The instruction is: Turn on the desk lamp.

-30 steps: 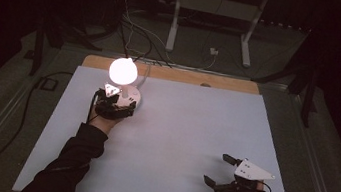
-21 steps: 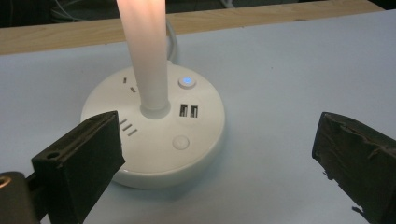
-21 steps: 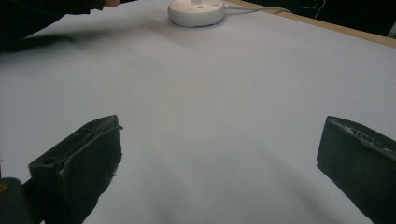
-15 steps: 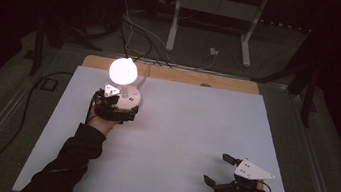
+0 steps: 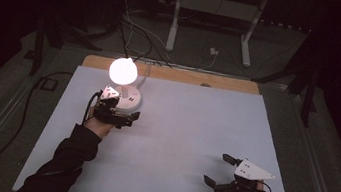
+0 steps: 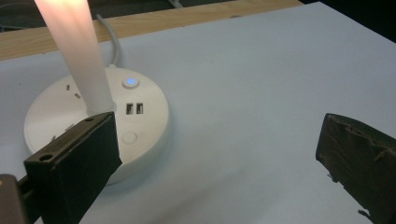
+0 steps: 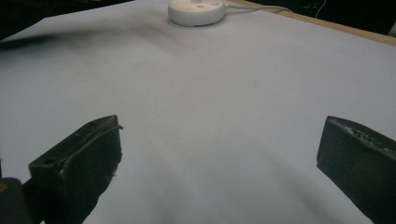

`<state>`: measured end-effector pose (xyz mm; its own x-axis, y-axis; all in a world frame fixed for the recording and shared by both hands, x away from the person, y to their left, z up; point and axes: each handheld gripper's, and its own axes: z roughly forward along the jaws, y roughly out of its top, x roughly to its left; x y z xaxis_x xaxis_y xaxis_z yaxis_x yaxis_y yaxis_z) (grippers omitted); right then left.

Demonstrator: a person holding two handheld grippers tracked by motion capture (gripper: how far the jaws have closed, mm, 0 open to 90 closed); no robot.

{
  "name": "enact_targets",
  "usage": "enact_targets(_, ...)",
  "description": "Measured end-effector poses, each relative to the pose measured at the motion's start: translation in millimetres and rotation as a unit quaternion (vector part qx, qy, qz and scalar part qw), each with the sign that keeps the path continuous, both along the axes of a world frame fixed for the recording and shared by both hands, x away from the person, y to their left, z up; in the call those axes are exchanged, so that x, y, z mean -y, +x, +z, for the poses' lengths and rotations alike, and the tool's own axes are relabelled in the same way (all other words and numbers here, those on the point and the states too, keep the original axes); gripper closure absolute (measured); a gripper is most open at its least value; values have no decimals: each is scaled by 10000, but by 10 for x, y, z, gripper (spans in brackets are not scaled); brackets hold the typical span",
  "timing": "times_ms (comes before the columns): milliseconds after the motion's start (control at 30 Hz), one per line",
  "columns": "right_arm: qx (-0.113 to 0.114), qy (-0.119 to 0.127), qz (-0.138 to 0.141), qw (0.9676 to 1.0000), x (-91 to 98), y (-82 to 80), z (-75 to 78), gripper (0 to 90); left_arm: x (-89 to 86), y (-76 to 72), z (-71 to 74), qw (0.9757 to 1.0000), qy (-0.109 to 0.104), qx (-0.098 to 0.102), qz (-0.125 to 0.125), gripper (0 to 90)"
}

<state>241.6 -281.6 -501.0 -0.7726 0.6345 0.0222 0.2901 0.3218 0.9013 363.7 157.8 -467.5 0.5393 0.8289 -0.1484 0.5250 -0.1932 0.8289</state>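
A lit lamp with a glowing round bulb point(image 5: 123, 70) stands on a round white base point(image 5: 130, 98) at the table's far left. The base point(image 6: 140, 112) has two USB ports, a blue-lit button point(image 6: 130, 82) and a bright stem point(image 6: 74, 51). My left gripper point(image 5: 118, 113) sits just in front of the base. Its jaws have just been opening and now stand wide; the left jaw hangs over the base's near rim, and nothing is gripped point(image 6: 219, 158). My right gripper point(image 5: 216, 169) rests open at the near right over bare table point(image 7: 219, 158), far from the base point(image 7: 196, 11).
A white sheet point(image 5: 190, 124) covers the table, with a wooden strip point(image 5: 186, 76) along its far edge. The lamp's cord runs off the back to cables on the dark floor. A white stand point(image 5: 208, 25) is behind the table.
My left gripper has drawn back a little from the lamp base toward the near side, with its jaws wider apart. The right gripper has kept still.
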Motion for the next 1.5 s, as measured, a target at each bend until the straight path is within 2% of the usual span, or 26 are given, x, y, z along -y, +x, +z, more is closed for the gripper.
enact_targets(300,-8,-18,6,10000,-10,0,0,0,-154,-166,40,9999,-76,37,-133,3)
enact_targets(533,-8,-41,21,10000,-18,2,-4,0,-266,-308,32,9999,10,22,-155,3)
enact_targets(767,-28,-40,14,10000,-24,7,-8,0,-381,-451,20,9999,8,-16,-134,3)
enact_targets(867,-30,-61,13,10000,-25,3,-11,0,-420,-517,-3,9999,59,-23,-142,3)
enact_targets(1033,-37,-33,5,10000,-17,5,-8,0,-473,-616,-59,9998,24,-94,-172,3)
enact_targets(1133,-20,-55,21,10000,-23,3,-5,0,-485,-668,-96,9997,89,-71,-218,3)
enact_targets(1400,-21,-33,-3,10000,-16,3,-4,0,-521,-794,-181,9993,88,-95,-341,3)
enact_targets(1500,-20,-55,12,10000,-24,1,-5,0,-539,-841,-215,9991,126,-40,-399,3)
